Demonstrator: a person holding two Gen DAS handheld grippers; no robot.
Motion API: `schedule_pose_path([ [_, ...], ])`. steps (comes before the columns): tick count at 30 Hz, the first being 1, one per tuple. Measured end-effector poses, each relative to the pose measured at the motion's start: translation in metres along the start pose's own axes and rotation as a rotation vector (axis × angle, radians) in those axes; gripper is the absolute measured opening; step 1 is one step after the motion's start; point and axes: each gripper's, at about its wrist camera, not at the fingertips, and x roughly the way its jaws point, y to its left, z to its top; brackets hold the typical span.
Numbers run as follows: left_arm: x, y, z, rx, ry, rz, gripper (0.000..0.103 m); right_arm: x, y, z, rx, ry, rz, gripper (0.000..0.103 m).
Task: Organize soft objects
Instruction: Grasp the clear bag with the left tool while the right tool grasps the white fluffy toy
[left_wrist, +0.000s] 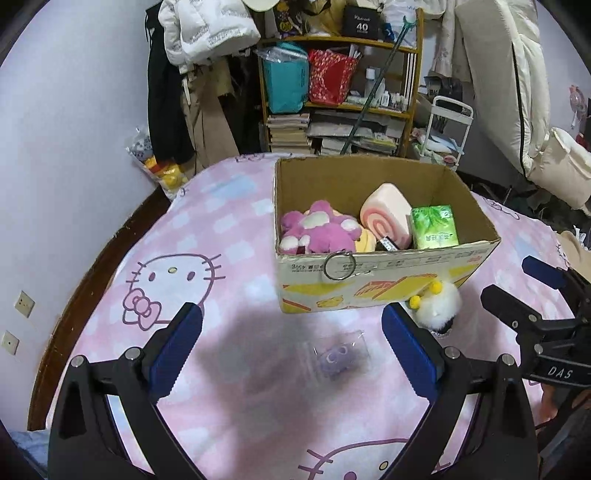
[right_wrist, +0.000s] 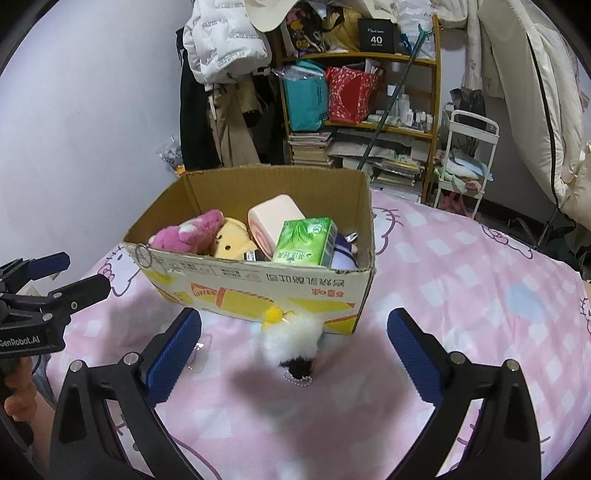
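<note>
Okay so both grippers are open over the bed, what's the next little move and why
Probably lower the right gripper and shut it on the fluffy white toy. It lies on the pink bedspread just outside the cardboard box, between the open fingers, while other soft things already sit inside. The left gripper could afterwards take the small clear packet beneath it.

Both wrist cams face fwd, close, sharing cardboard box (left_wrist: 369, 280) (right_wrist: 258, 291) on bed.

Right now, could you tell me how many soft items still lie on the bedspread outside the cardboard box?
2: a white fluffy toy against the cardboard box front, and a small purple toy in a clear packet nearer the left tongs. Others may be hidden.
</note>
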Motion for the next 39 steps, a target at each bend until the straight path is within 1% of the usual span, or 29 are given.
schedule_pose_path([
  [5, 0.016, 0.001, 0.001, -0.020, 0.049, -0.017, 0.097, 0.015, 0.001, -0.002, -0.009, 0.035, 0.000, 0.103],
  [11, 0.034, -0.006, -0.001, -0.010, 0.084, -0.045, 0.097, 0.030, 0.001, -0.005, -0.021, 0.064, -0.008, 0.103],
  [14, 0.041, -0.009, -0.002, -0.025, 0.084, -0.040, 0.097, 0.038, 0.001, -0.005, -0.024, 0.079, -0.036, 0.103],
  [18, 0.051, -0.012, -0.001, -0.039, 0.106, -0.052, 0.097, 0.048, -0.001, -0.007, -0.019, 0.107, -0.042, 0.103],
  [23, 0.066, -0.013, -0.004, -0.041, 0.152, -0.054, 0.097, 0.059, 0.000, -0.012, -0.016, 0.140, -0.039, 0.103],
  [29, 0.079, -0.012, -0.009, -0.100, 0.188, -0.074, 0.097, 0.075, -0.002, -0.017, -0.007, 0.205, -0.012, 0.103],
  [30, 0.083, -0.011, -0.010, -0.107, 0.202, -0.080, 0.097, 0.079, -0.003, -0.019, -0.004, 0.216, -0.012, 0.099],
  [31, 0.086, -0.011, -0.011, -0.113, 0.215, -0.084, 0.097, 0.082, -0.004, -0.020, -0.001, 0.225, -0.011, 0.093],
  [35, 0.099, -0.009, -0.015, -0.143, 0.268, -0.111, 0.097, 0.094, -0.008, -0.025, 0.016, 0.277, 0.011, 0.079],
  [36, 0.101, -0.009, -0.015, -0.145, 0.275, -0.112, 0.097, 0.097, -0.008, -0.027, 0.014, 0.292, 0.013, 0.073],
  [37, 0.103, -0.009, -0.016, -0.146, 0.276, -0.108, 0.097, 0.099, -0.007, -0.028, 0.012, 0.302, 0.015, 0.069],
  [39, 0.103, -0.009, -0.016, -0.151, 0.269, -0.098, 0.097, 0.102, -0.006, -0.030, 0.004, 0.313, 0.015, 0.066],
])
